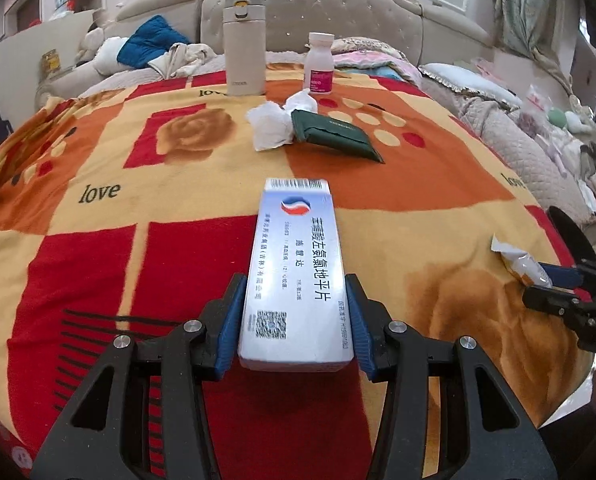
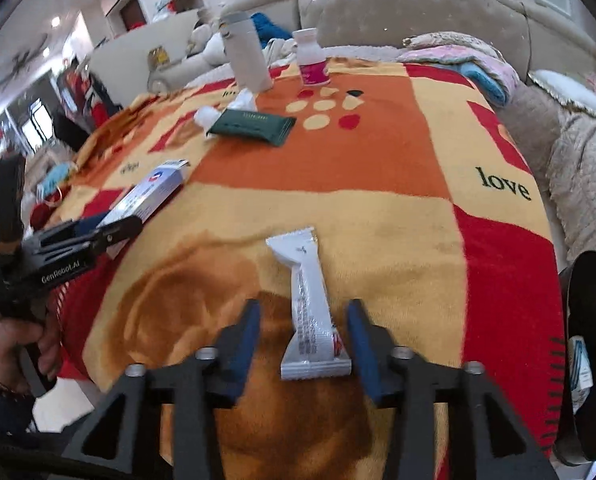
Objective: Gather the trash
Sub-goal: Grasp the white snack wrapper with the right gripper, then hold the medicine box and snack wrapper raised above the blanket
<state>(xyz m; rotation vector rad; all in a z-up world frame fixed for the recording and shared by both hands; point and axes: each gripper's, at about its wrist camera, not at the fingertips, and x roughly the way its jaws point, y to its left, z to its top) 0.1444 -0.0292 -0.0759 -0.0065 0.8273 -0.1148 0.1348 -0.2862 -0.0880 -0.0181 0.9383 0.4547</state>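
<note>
My left gripper (image 1: 296, 320) is shut on a white and blue medicine box (image 1: 296, 276), pads against both long sides; the box also shows in the right wrist view (image 2: 150, 196). My right gripper (image 2: 303, 332) is open around a white snack wrapper (image 2: 309, 312) lying on the blanket; the wrapper touches neither finger. The wrapper also shows in the left wrist view (image 1: 521, 262). A crumpled white tissue (image 1: 274, 122) lies further back against a dark green pouch (image 1: 333, 134).
A beige thermos (image 1: 244, 50) and a white pill bottle (image 1: 319, 64) stand at the blanket's far edge. A black bin (image 2: 589, 356) with a box in it sits at the right. Pillows and bedding lie beyond.
</note>
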